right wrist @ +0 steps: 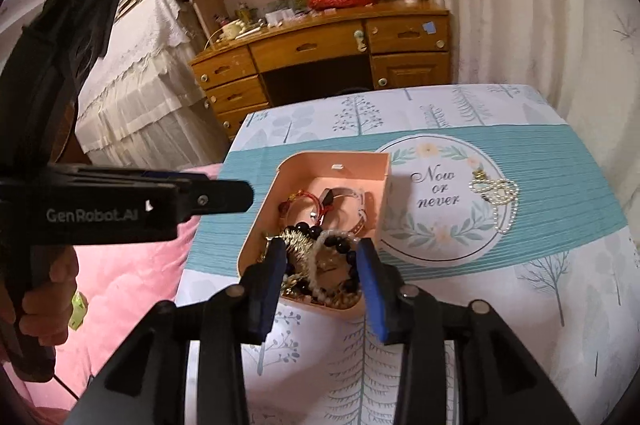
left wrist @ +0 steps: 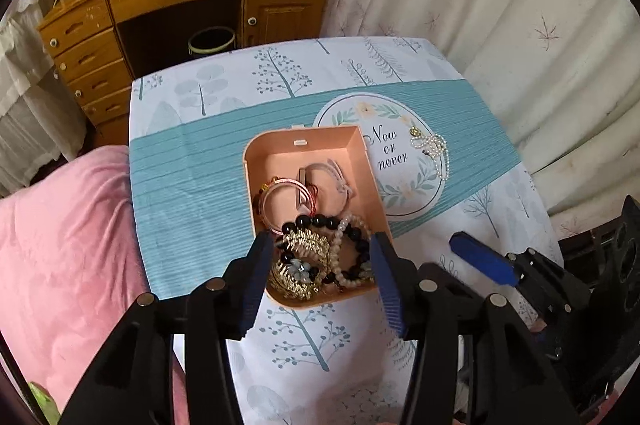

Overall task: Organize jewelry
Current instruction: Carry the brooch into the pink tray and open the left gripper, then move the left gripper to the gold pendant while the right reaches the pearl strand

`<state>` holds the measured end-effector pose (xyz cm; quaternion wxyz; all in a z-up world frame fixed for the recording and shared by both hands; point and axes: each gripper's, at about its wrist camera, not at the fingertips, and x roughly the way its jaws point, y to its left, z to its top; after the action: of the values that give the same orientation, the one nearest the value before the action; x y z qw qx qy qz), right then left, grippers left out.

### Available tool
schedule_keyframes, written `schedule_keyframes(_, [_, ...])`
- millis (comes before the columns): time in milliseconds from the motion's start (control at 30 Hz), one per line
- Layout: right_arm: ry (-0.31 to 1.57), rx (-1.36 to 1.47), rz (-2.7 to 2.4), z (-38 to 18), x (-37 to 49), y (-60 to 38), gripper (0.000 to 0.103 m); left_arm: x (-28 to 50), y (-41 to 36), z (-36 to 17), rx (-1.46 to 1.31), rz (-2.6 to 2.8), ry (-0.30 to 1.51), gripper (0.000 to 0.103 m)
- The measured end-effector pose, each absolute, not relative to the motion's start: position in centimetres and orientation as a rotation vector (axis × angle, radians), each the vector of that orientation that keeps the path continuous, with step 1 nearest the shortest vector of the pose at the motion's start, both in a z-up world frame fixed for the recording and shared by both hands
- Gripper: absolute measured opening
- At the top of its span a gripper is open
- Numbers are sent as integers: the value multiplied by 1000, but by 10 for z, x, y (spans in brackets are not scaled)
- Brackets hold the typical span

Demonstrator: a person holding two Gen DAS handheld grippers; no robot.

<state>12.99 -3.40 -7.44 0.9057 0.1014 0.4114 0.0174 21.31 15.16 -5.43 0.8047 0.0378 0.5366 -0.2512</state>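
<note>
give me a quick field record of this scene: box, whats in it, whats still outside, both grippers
box: open pink box on the tablecloth
inside: black bead bracelet, gold piece, pearl strand, red cord bangle, pale strap
outside: pearl necklace lying on the round "Now or never" print, right of the box
left gripper: open, empty, over the box's near end
right gripper: open, empty, over the box's near end

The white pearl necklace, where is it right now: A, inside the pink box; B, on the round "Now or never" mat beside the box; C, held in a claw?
B: the white pearl necklace lies on the round mat, outside the pink box, with no claw touching it.
</note>
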Motion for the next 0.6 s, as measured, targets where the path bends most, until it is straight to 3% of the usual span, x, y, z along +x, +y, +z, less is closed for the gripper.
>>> schedule_keyframes(167, [882, 234, -8, -76, 128, -51, 38, 210, 148, -58, 77, -522, 1192, 58])
schedule_keyframes(233, [906, 255, -28, -78, 125, -61, 43, 208, 143, -58, 84, -522, 1217, 61])
schedule_keyframes(300, [936, 278, -48, -81, 121, -74, 55, 207, 134, -57, 98, -531, 1236, 64])
schedule_keyframes(400, [971, 273, -68, -84, 116, -92, 62, 208, 113, -54, 130, -546, 1270, 68])
schedule_keyframes(600, [1049, 163, -72, -90, 117, -135, 67, 218, 56, -52, 196, -527, 1314, 79])
